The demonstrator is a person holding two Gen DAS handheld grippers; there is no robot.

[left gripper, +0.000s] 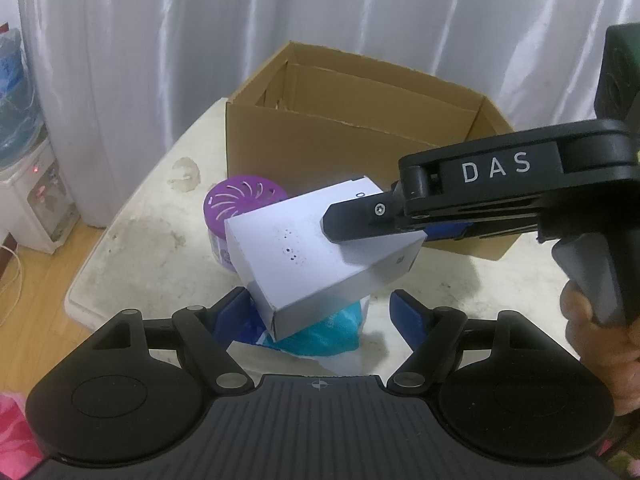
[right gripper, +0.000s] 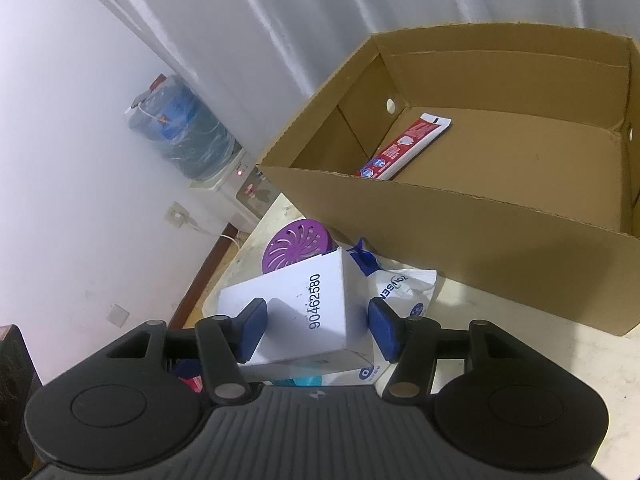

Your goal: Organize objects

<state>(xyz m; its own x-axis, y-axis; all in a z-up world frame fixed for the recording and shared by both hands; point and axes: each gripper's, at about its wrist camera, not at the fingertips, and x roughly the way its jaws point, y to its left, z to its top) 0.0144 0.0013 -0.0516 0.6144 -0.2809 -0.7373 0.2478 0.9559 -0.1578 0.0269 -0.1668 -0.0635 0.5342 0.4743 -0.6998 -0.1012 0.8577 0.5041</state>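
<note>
Taking the white carton (left gripper: 320, 256) as the landmark: far to its left, off the table, a water dispenser (left gripper: 30, 184) stands on the wooden floor before a white curtain (left gripper: 200, 40). Just behind the carton's left end stands a purple-lidded jar (left gripper: 244, 200), partly hidden by it. The carton itself lies tilted, one end raised, resting on a teal-and-white plastic packet (left gripper: 336, 332) on the stained table (left gripper: 132, 248).

The left gripper (left gripper: 320, 312) hangs in front of the carton, its blue pads spread wide; the carton's near corner sits between them, and whether the left pad touches it cannot be told.

From the right, the right gripper (right gripper: 316, 328) straddles the carton's raised end, where a printed number runs. The jaws are about half open. In the right wrist view the left blue pad lies against the carton's face, while a narrow gap shows at the right pad, so no firm clamp is visible. A hand (left gripper: 592, 340) holds its handle.

Behind and to the right of the carton sits an open cardboard box (right gripper: 480, 216), with a red toothpaste tube (right gripper: 404, 148) lying inside.
</note>
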